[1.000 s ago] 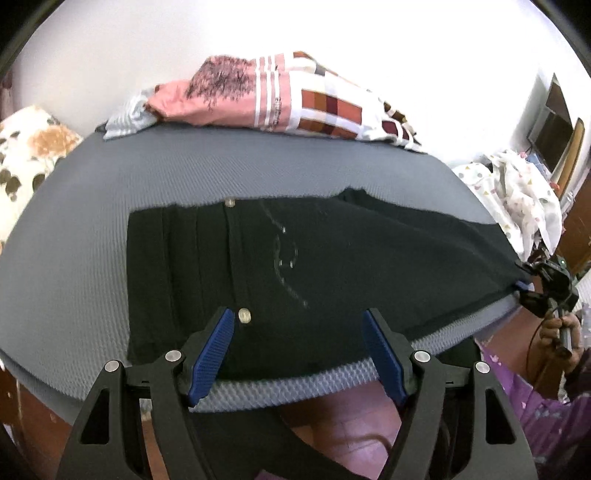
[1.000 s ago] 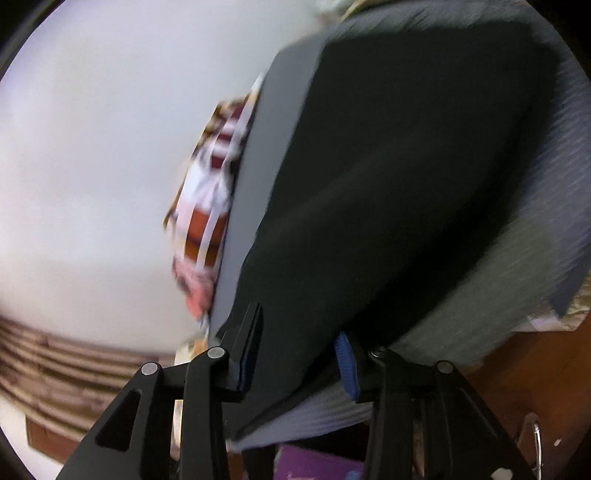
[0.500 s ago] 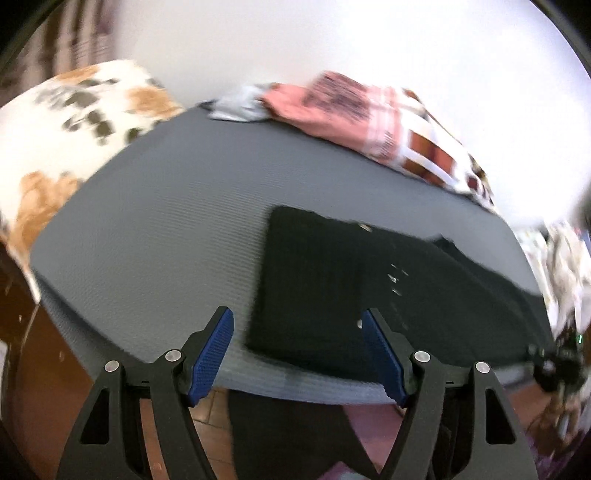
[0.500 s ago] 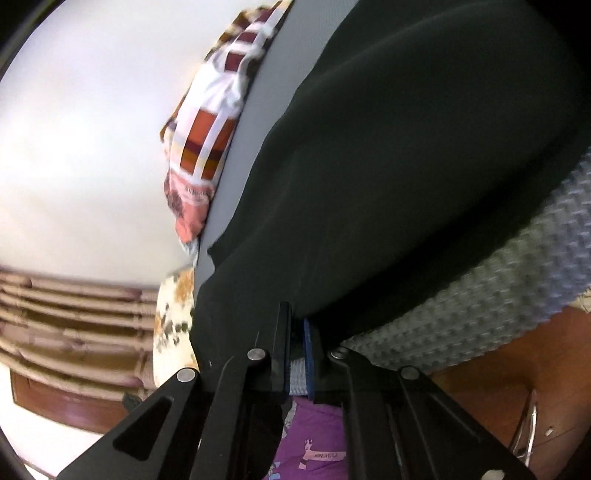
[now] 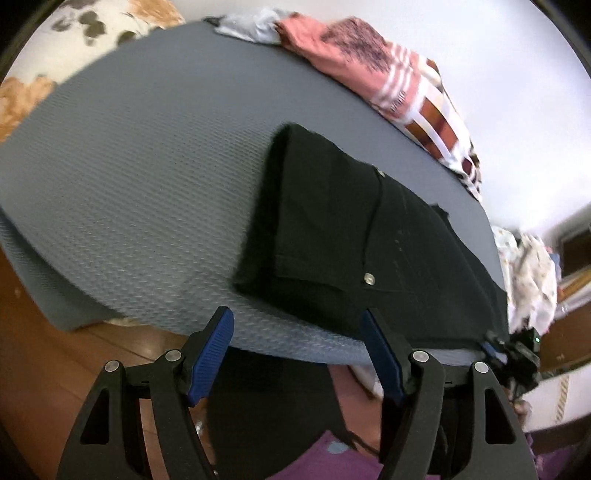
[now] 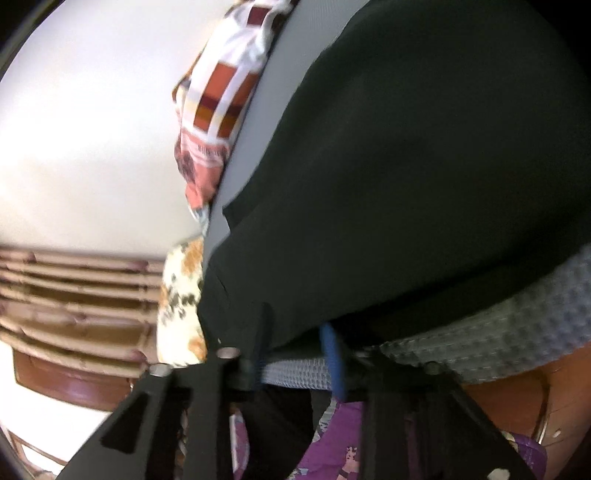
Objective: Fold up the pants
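Black pants (image 5: 351, 236) lie flat along the front of a grey textured mat (image 5: 129, 166), waistband to the left, legs running off right. My left gripper (image 5: 297, 328) hovers just off the mat's front edge, below the waistband corner; its jaws are closing with nothing between them. In the left wrist view my right gripper (image 5: 495, 347) sits at the leg end. In the right wrist view my right gripper (image 6: 295, 339) has its jaws opening, with the edge of the pants (image 6: 424, 166) and the mat (image 6: 498, 332) between the fingertips.
A pile of pink and checked clothes (image 5: 369, 62) lies at the mat's far edge against the white wall. A floral pillow (image 5: 92, 22) is at far left and a white patterned cloth heap (image 5: 528, 273) at right. Wooden floor (image 5: 55, 350) lies below the mat.
The left gripper has swung left and rolled, now facing the waistband corner, its jaws slightly narrower. The right gripper's jaws closed at the leg edge half a second ago and have parted again.
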A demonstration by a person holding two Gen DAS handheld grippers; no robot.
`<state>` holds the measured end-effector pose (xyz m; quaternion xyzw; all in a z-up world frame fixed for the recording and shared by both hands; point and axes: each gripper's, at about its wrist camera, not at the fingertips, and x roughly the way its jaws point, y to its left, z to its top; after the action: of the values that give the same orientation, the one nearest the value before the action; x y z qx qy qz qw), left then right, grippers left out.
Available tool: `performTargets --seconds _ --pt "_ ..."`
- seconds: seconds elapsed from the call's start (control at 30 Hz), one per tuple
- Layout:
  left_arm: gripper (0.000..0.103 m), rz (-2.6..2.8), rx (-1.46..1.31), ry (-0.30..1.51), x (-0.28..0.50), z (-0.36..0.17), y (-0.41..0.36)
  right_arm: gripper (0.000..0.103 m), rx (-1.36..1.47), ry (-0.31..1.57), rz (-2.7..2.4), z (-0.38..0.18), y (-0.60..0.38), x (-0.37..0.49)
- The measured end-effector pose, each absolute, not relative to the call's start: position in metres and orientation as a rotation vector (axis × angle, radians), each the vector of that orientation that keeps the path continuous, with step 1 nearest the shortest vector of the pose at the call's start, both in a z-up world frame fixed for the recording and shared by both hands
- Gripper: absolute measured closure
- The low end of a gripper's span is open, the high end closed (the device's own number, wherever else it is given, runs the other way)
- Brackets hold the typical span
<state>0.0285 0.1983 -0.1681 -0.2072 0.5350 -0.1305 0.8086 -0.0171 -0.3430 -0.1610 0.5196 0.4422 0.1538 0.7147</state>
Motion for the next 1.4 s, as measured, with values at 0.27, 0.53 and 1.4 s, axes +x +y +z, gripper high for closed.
performTargets --seconds 0.27,0.53,1.4 --pt "0.103 -0.218 -0.382 1.137 0.040 -0.165 0.190 0.088 1.127 1.008 0.346 -0.166 -0.334 -0.014" --pt "0.103 -0.189 -0.459 1.114 0.043 -0.160 0.218 0.087 1.193 0.993 0.374 -0.173 -0.338 -0.015" --pt "0.086 -0.257 -0.406 1.185 0.045 -0.182 0.175 0.096 1.157 1.022 0.408 -0.176 -0.319 -0.004"
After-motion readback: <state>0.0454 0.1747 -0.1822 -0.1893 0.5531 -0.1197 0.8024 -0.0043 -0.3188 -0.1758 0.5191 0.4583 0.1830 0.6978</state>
